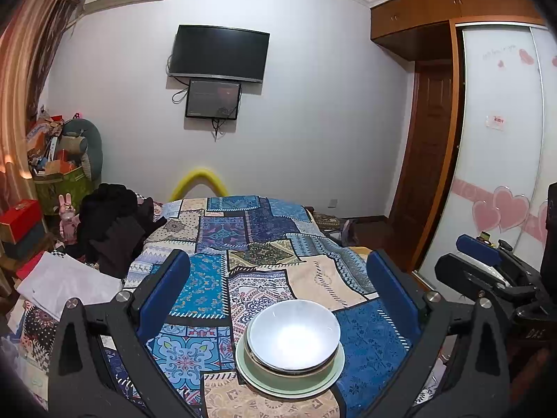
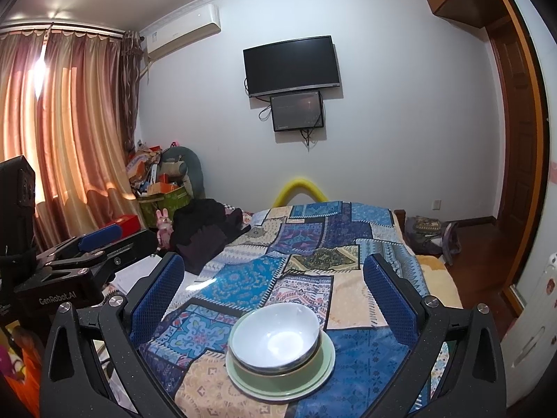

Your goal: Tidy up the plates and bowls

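nearby — dark clothes (image 2: 205,233), patchwork cloth (image 2: 313,244)

Bedroom clutter around a patchwork bedspread (image 1: 243,240).
We see a wall TV (image 1: 219,52) above a smaller screen (image 1: 213,99), an air conditioner (image 2: 184,31), curtains (image 2: 69,122), dark clothes (image 2: 205,233), a green basket (image 2: 167,202), a wardrobe (image 1: 501,139).

A bowl (image 1: 294,333) is stacked in a second bowl (image 2: 278,374) on a plate (image 1: 290,381), set on the bed (image 1: 243,244); a television (image 1: 218,54) is mounted behind.
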